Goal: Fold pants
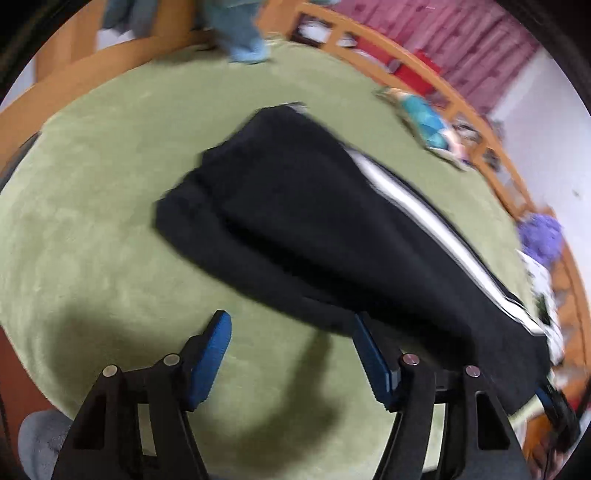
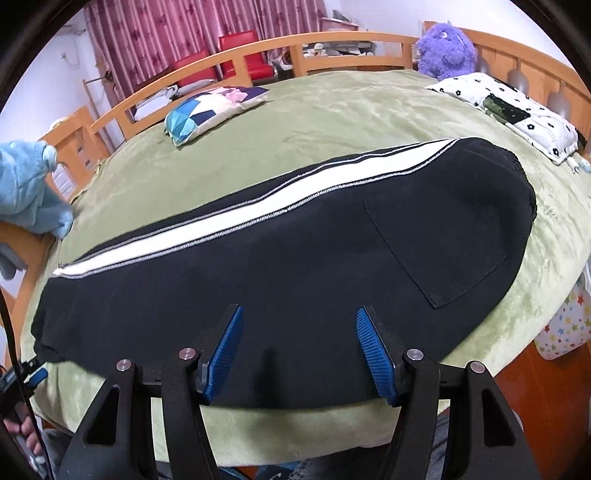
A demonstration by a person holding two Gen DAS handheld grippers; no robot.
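The pants [image 2: 280,258] are black with a white stripe [image 2: 236,218] running along one side. They lie flat on the green blanket [image 2: 332,122] of the bed, folded leg on leg, stretched along the bed's near edge. In the right wrist view the waistband sits to the right with a patch pocket [image 2: 439,247] facing up, and the cuffs lie to the left, near the bed's left edge.

The right hand-held gripper [image 2: 299,350] hangs over the near edge of the pants at mid-length, its blue pads [image 2: 375,356] spread wide and holding nothing. The left hand-held gripper [image 1: 291,354] is also wide open and empty; its right pad [image 1: 369,360] is just beside the edge of the black cloth, and its left pad is over bare blanket. The left view is blurred.

A patchwork pillow [image 2: 210,107] lies toward the far edge of the bed. A white pillow with black flowers [image 2: 517,114] and a purple plush toy [image 2: 447,50] sit at the far right corner. A light blue plush [image 2: 29,188] rests at the left edge. A wooden rail [image 2: 236,61] rings the bed, with red chairs [image 2: 240,51] and red curtains [image 2: 184,26] behind it.
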